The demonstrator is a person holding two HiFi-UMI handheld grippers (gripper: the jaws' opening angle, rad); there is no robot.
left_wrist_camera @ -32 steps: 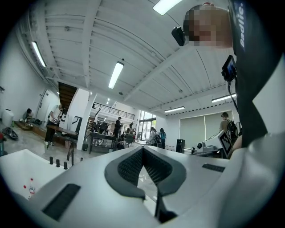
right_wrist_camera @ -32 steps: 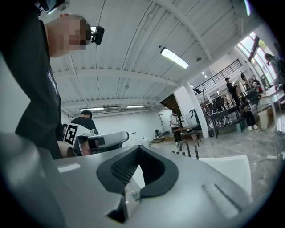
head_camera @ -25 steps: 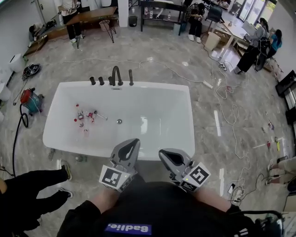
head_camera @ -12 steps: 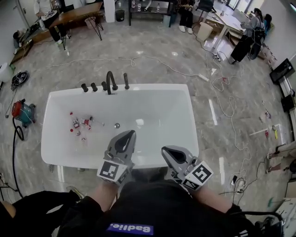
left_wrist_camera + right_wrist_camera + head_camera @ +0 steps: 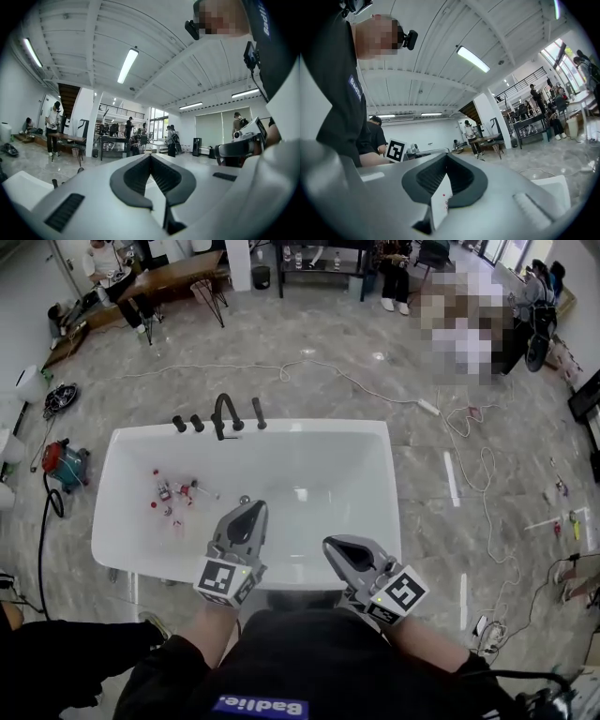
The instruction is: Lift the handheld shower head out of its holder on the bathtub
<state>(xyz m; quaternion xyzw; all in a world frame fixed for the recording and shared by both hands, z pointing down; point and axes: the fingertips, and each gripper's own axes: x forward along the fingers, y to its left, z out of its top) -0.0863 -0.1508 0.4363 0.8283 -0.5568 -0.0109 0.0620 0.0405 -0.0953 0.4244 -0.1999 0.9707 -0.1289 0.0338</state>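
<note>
Approaching near rim of large white rectangular bathtub: left gripper and right gripper are held level over it, jaws together, empty, presumably staged for a reach. Slim black handheld shower head stands upright in its holder, far rim, untouched.
</note>
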